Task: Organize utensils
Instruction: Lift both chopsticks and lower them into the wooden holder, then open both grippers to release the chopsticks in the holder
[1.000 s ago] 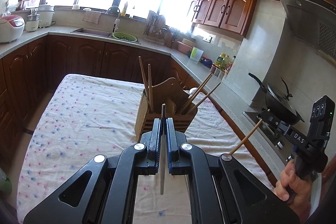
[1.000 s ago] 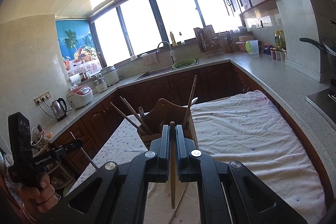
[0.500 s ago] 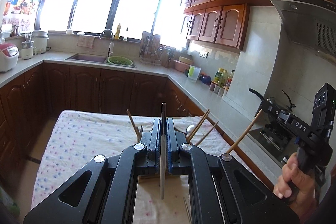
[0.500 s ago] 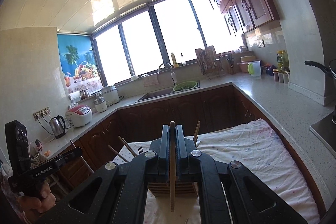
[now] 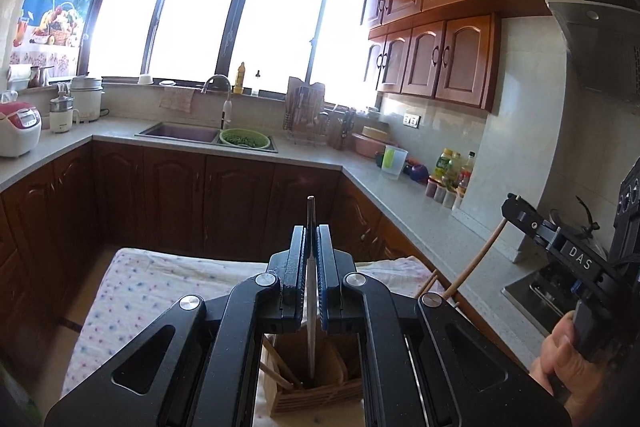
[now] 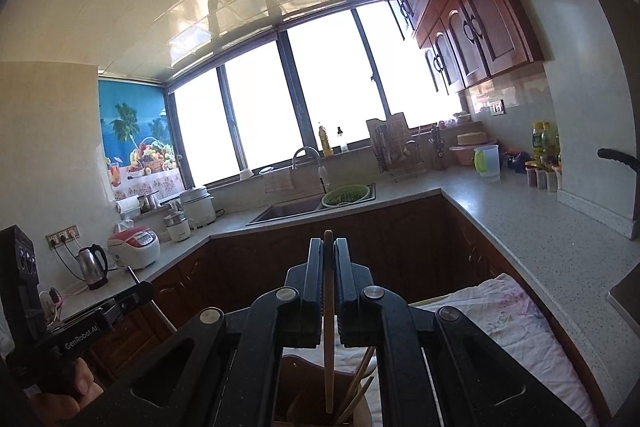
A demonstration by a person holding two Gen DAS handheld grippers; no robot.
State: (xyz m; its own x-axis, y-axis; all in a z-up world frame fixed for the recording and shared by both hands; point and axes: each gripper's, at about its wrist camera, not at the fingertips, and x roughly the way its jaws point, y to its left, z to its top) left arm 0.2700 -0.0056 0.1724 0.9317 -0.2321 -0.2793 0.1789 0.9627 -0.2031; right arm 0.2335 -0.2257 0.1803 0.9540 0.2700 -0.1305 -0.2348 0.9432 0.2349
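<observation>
A metal utensil (image 5: 311,307) and a wooden chopstick (image 6: 328,339) are clamped upright between closed fingers, poised above the holder (image 5: 316,393) for dropping in.

Bright windows (image 5: 208,23) light the kitchen; brown wooden cabinets (image 5: 460,23) hang above a grey counter (image 6: 532,223) with a sink (image 5: 180,133).

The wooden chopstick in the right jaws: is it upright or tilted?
Upright. In the right wrist view the wooden chopstick stands vertical between the shut jaws of the right gripper, its lower end over the utensil holder.
</observation>
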